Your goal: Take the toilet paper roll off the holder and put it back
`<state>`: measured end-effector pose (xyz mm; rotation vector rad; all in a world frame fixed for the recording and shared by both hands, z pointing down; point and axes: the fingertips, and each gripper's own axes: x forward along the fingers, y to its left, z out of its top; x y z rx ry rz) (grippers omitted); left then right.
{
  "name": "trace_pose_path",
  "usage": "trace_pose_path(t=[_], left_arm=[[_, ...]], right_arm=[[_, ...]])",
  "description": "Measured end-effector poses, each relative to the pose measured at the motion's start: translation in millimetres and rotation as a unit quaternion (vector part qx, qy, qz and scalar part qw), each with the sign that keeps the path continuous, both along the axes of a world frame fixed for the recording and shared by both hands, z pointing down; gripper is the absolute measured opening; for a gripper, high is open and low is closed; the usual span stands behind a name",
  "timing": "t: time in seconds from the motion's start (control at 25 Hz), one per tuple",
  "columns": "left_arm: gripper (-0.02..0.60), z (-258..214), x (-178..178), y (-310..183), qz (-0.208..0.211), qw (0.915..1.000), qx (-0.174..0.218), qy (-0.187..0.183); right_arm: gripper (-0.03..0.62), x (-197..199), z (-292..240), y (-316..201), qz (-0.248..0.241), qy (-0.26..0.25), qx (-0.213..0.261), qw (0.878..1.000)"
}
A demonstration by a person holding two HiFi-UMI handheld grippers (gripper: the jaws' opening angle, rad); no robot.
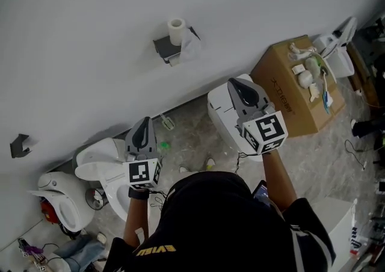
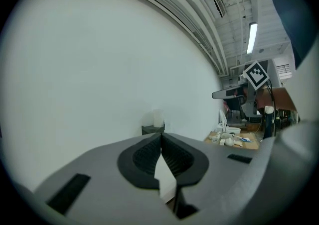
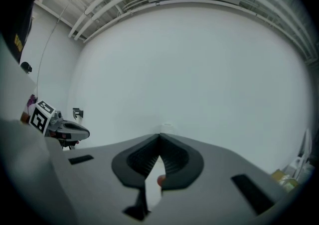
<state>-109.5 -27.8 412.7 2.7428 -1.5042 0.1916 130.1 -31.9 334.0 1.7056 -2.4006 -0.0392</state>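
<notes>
A white toilet paper roll [image 1: 176,30] stands upright on a dark holder [image 1: 165,48] fixed to the white wall, with a loose sheet hanging at its right. My left gripper [image 1: 143,123] and my right gripper [image 1: 236,83] are both held level, well short of the wall, pointing toward it. Both are shut with nothing between the jaws. In the left gripper view, the roll [image 2: 158,118] and holder [image 2: 152,129] show just beyond the closed tips [image 2: 161,135]. In the right gripper view, only the top of the roll [image 3: 167,126] peeks over the closed tips [image 3: 159,135].
A toilet [image 1: 99,165] stands below my left gripper, and a white tank-like unit [image 1: 224,114] below my right. A cardboard box [image 1: 295,84] with small items on top sits at the right. A dark hook [image 1: 20,144] is on the wall at far left.
</notes>
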Motion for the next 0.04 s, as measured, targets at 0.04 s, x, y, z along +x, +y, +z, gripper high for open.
trace_pose_path(t=[0.04], left_arm=[[0.011,3.4,-3.8,-0.2,-0.005,1.0000,-0.002,0.001]], right_arm=[[-0.008,0.7,-2.1,-0.9,-0.003,0.002,0.004,1.000]])
